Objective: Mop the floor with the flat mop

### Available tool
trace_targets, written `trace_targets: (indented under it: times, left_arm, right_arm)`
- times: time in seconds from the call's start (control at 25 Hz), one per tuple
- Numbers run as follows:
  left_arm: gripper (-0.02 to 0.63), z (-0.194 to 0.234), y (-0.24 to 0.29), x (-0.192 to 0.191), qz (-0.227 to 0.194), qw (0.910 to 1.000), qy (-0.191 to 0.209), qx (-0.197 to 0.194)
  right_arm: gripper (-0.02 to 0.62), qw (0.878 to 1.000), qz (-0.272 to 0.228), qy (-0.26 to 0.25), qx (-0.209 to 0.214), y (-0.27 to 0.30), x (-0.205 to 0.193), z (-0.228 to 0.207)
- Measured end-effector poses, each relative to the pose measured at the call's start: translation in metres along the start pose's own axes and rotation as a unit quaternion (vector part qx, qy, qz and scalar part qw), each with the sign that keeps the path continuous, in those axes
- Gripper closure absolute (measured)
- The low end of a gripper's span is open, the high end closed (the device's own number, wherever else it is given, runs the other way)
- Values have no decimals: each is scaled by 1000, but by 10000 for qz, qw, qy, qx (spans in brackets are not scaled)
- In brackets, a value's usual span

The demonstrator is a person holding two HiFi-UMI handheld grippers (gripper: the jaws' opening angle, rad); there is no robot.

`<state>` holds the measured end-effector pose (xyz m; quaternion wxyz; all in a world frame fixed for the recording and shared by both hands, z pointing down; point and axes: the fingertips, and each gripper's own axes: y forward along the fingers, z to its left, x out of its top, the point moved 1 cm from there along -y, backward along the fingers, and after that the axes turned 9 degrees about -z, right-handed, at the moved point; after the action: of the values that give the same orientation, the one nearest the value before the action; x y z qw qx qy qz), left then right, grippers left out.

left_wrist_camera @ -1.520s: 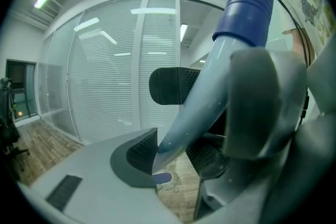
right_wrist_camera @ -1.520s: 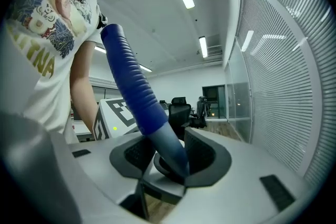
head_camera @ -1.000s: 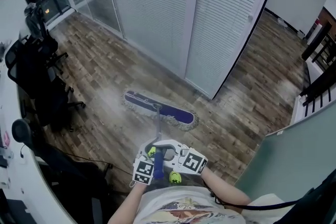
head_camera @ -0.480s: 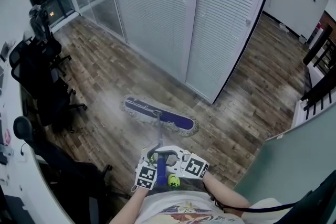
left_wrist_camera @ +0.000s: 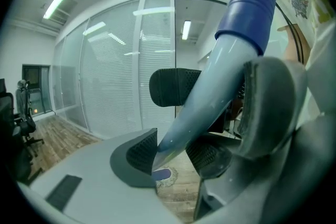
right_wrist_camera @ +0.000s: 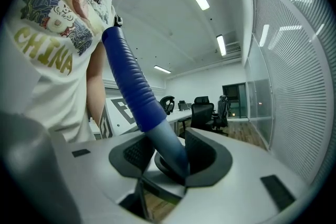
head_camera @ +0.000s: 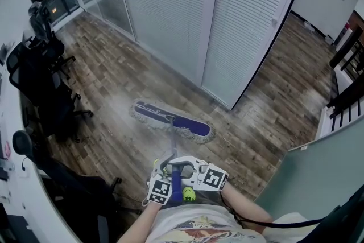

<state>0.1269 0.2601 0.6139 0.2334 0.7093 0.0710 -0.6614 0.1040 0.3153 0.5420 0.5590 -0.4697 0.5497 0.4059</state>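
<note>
The flat mop lies on the wood floor, its purple head (head_camera: 170, 120) with a grey fringe set slantwise in front of me. Its pale handle (head_camera: 172, 142) runs back to a blue grip (head_camera: 174, 184) at my waist. Both grippers clasp that grip. My left gripper (head_camera: 166, 174) is on the left and my right gripper (head_camera: 190, 171) is just to the right of it. In the left gripper view, the left gripper (left_wrist_camera: 172, 153) is shut on the mop handle (left_wrist_camera: 210, 97), with the mop head (left_wrist_camera: 164, 174) far below. In the right gripper view, the right gripper (right_wrist_camera: 170, 157) is shut on the blue grip (right_wrist_camera: 137, 94).
Black office chairs (head_camera: 40, 82) crowd the left side beside a white desk (head_camera: 8, 139). A glass wall with white blinds (head_camera: 170, 14) runs behind the mop. A grey-green partition (head_camera: 324, 179) and dark furniture (head_camera: 347, 88) stand at the right. A thin cable (head_camera: 94, 172) lies on the floor.
The mop head has barely shifted on the floor. Both grippers stay closed on the handle at my waist, and the head view has wobbled slightly.
</note>
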Motion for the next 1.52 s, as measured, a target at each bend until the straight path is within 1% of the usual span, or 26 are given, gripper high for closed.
trace_targets:
  times: [0.16,0.52,0.76,0.88,0.96,1.16,1.28,1.44,1.52]
  left_arm:
    - [457,24,15,2,-8,10000,-73,-38]
    - [457,106,45,8,-106,9998,-114,-98]
    - [456,184,73,18,-115,9993,-140,-318]
    - [456,231,86,24,-129,9990,-176,-391]
    - [456,259,93,24,-141,9988,-220,-417]
    - [454,320,118,22,-130,9978,-159,-623]
    - [449,346,136,20,-104,9972,-218,-708]
    - [446,376,170,26,-54,9967,-191,-793]
    - [446,389,189,31,-29,9964,-136,-839]
  right_arm:
    - [426,10000,38,-2,-78,10,-1,-27]
    - [426,9999,101,-33,-121,56,-4,-102]
    - [425,9993,132,-51,-343,102,3,-175]
    - [425,9987,261,-284,-327,129,2,-215]
    - [425,9983,309,-342,-357,147,0,-239]
    - [425,9969,217,-417,-633,180,-5,-297]
    - [425,9955,214,-468,-798,190,-10,-328]
    - [426,9943,1,-221,-1048,193,-5,-374]
    - [426,9937,-69,-197,-1104,192,-4,-398]
